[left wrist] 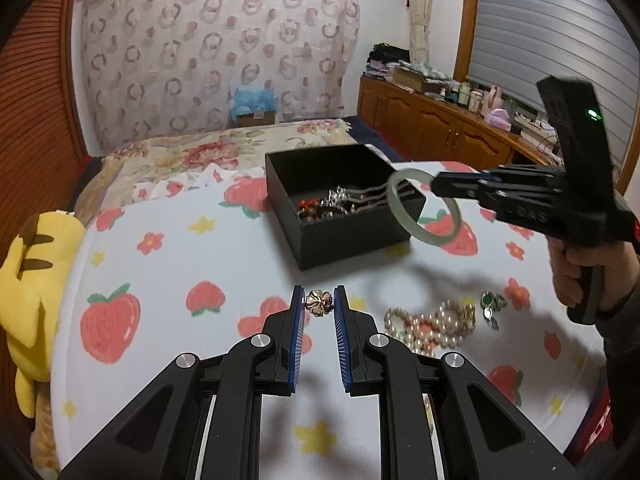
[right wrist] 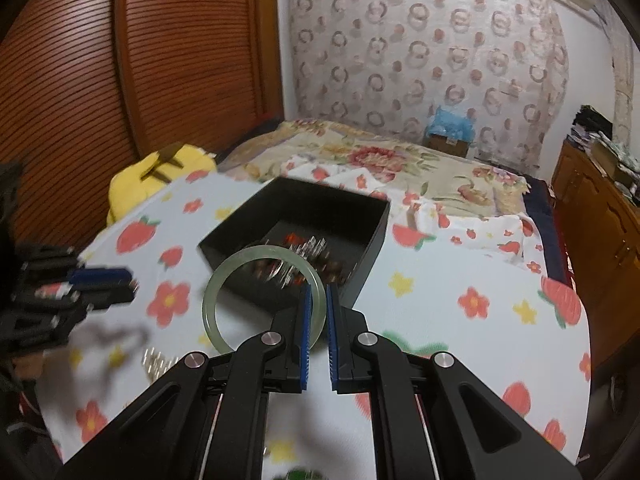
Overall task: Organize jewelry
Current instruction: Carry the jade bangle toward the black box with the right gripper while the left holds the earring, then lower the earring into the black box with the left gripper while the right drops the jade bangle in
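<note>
A: Where is the jewelry?

B: Some pieces lie in the black box (left wrist: 340, 216), which stands open on the cloth (left wrist: 224, 264) toward its far edge. A green bangle (left wrist: 424, 208) hangs in the air just over the near right corner of the box. A small gold flower piece (left wrist: 318, 302) is also off the cloth, nearer its front edge.

A: What holds them?

B: The right gripper (left wrist: 434, 184) has its jaws pressed on the rim of the bangle, which is tilted. In the right wrist view the bangle (right wrist: 262, 298) sits between the blue pads (right wrist: 306, 320). The left gripper (left wrist: 318, 304) pinches the flower piece at the fingertips.

A: Is anything left on the cloth?

B: Yes. A pearl string (left wrist: 432, 326) lies in a heap near the right edge, and a green earring (left wrist: 490, 306) lies just beside it. A hand (left wrist: 588, 276) holds the handle of the right gripper. A yellow plush toy (left wrist: 36, 276) leans at the left edge.
</note>
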Tool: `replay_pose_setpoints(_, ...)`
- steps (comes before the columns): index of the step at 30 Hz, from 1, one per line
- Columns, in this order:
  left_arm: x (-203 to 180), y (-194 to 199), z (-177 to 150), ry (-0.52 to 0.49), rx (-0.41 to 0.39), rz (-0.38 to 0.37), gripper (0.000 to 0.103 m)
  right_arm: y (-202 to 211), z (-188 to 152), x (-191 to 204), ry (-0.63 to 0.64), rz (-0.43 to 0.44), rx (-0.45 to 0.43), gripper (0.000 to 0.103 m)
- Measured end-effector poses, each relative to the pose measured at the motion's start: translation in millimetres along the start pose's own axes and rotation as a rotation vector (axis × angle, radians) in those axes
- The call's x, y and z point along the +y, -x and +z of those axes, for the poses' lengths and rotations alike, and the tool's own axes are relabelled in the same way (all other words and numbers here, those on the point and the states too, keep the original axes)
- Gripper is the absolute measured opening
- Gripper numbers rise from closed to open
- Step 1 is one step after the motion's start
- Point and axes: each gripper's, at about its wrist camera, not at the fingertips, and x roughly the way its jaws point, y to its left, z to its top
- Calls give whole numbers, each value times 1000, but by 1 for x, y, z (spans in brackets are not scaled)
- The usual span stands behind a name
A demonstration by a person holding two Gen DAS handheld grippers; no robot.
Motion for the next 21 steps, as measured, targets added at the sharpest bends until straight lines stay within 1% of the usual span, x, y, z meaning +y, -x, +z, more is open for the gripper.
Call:
replay_pose_setpoints(4,0,1,11,1,-16,3,14,-13,19,-10,-33,-27,-5,8)
replay_pose_setpoints(11,0,-4,34,-10,-34,24,14,-34,40,-21,-76,-33,8,9)
replay_pose_setpoints(14,-1,-9,43,-23,-38,30,14,-42,44,-22,-81,-27,24,10)
replay_pose_setpoints(16,-2,-12,48,-27,-39,23,14,-45,44,-23,-94,-4,30,11)
replay_pose_setpoints(21,-3,-25,63,-34,-37,27,14,-42,39,-24,-107,7,27,11)
